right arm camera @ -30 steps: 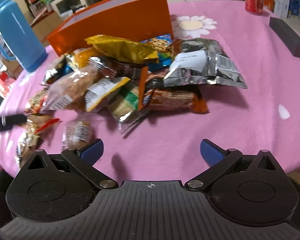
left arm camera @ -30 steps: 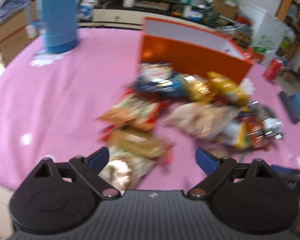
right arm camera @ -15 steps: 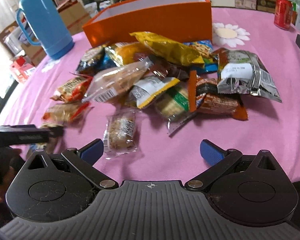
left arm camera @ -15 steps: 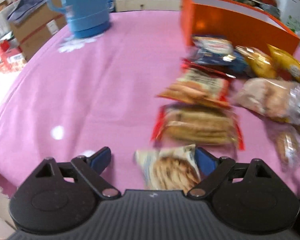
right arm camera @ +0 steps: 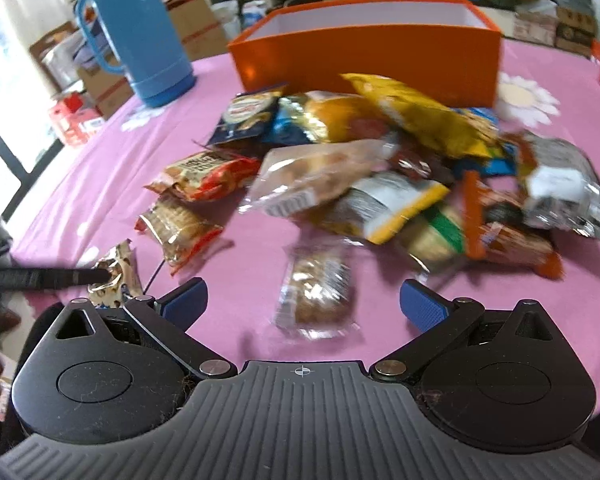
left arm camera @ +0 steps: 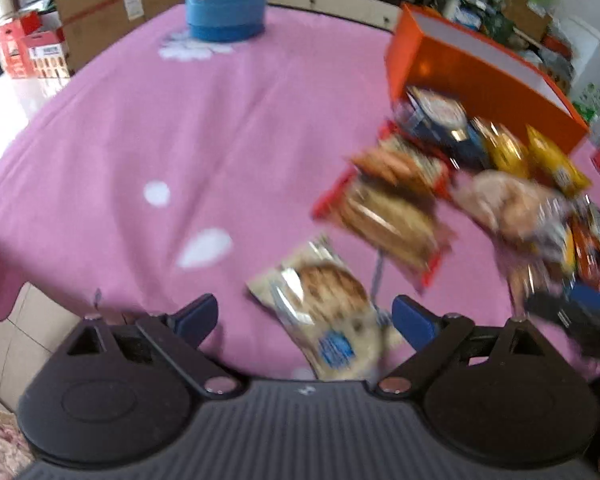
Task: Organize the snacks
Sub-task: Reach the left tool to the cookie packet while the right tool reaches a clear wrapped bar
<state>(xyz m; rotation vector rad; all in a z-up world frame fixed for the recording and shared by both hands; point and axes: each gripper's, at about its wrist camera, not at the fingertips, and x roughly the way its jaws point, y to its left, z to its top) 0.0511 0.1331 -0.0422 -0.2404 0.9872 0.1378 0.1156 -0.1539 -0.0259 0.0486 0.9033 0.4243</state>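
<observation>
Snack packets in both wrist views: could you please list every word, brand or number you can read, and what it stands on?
Nothing reads for certain.
Dark blue bag: round logo, too blurred.
Red-orange packet: large print, blurred.
Silver packet: white label, print too small.
Orange box: no lettering visible.

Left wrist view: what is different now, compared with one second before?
The left gripper swung away from the snack pile and now frames the pale biscuit packet between its opening jaws; nothing is gripped. The packets, orange box and blue flask stayed put.
</observation>
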